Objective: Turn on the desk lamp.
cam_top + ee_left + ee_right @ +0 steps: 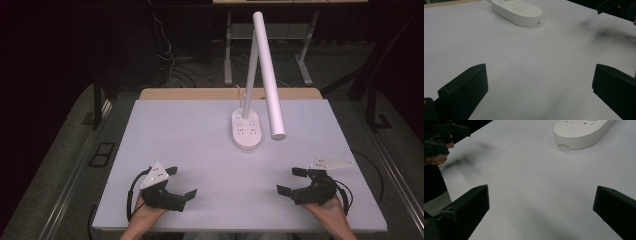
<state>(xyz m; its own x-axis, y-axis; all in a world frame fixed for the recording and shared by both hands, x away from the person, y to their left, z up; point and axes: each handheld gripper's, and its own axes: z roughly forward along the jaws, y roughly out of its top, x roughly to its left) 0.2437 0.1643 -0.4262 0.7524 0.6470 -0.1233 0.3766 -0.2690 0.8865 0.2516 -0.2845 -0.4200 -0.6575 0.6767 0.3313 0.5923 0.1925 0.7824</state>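
Cables [170, 60] & desk frame [305, 65] on floor behind table.

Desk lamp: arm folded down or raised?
Raised. The desk lamp has its stem upright on the white base; the long tube head slopes down from the top hinge and ends above the table, not touching it.

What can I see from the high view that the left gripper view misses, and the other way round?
The high view takes in the lamp's white stem and long head and the person's two hands, with the left gripper. The left gripper view shows its own black fingers close up, wide apart. Both show the lamp's oval base and the white table.
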